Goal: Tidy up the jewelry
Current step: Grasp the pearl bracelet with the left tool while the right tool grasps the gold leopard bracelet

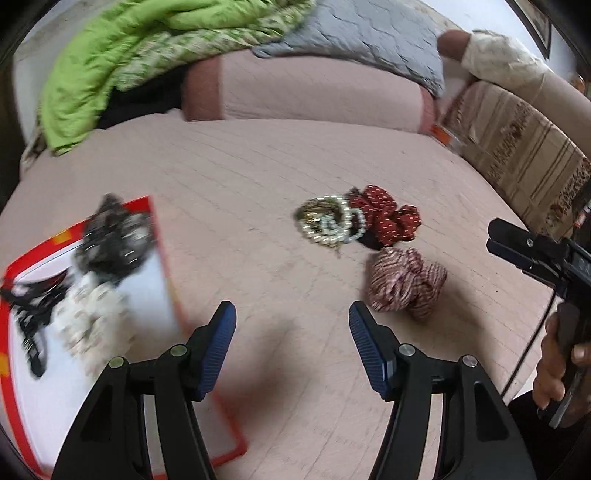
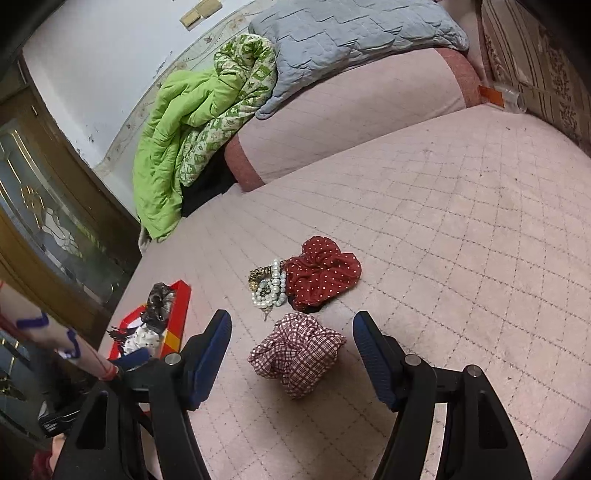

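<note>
On the pink quilted bed lie a heap of pearl and gold bracelets (image 1: 328,221) (image 2: 271,286), a red dotted scrunchie (image 1: 384,218) (image 2: 321,273) and a checked scrunchie (image 1: 406,284) (image 2: 295,354). A red-rimmed white tray (image 1: 162,243) (image 2: 183,306) to the left holds a dark scrunchie (image 1: 110,236), a white one (image 1: 88,317) and a black clip (image 1: 29,306). My left gripper (image 1: 291,321) is open and empty over bare bed beside the tray. My right gripper (image 2: 291,328) (image 1: 495,236) is open, and the checked scrunchie shows in the gap between its fingers, untouched by the pads.
A green quilt (image 2: 177,140), a grey blanket (image 2: 351,33) and a pink bolster (image 2: 351,122) lie at the bed's far end. A patterned headboard (image 1: 517,147) runs along the right. A wooden door with glass (image 2: 48,221) stands to the left. A hand (image 1: 557,365) holds the right gripper.
</note>
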